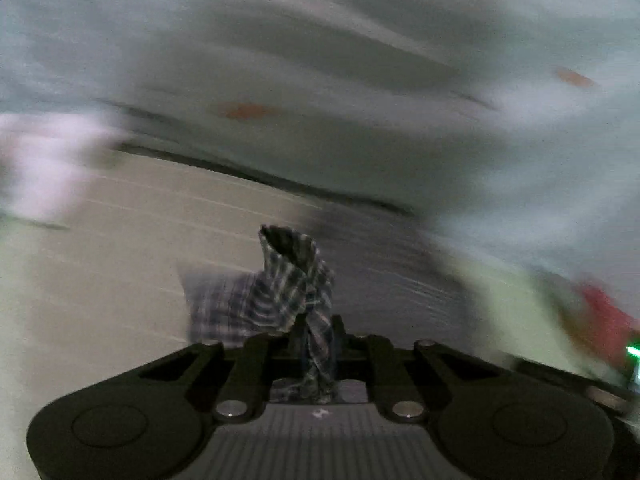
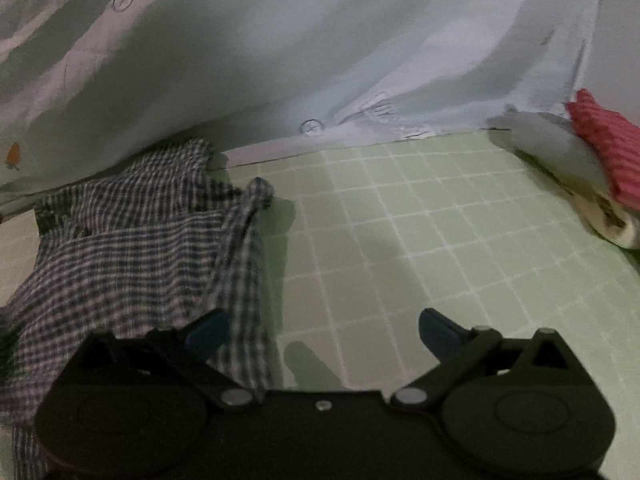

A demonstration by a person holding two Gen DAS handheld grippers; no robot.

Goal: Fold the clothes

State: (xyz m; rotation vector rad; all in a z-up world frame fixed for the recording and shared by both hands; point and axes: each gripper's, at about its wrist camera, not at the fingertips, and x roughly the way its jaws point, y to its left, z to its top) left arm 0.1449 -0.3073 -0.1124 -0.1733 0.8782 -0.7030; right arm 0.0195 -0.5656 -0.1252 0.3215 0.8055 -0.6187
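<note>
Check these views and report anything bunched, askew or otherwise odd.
The checked garment lies crumpled on the left of the green grid mat, not flat. One strip of it is twisted like a rope in the shut left gripper. The right gripper is open, holding nothing. The left view is motion-blurred.

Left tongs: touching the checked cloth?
Touching. The left wrist view shows the left tongs shut on a twisted bunch of the checked cloth, which passes between the fingers.

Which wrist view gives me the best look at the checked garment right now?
The right wrist view: the checked garment lies spread on the green grid mat, reasonably sharp. The left wrist view shows only a twisted bunch pinched in the left gripper, against motion blur.
</note>
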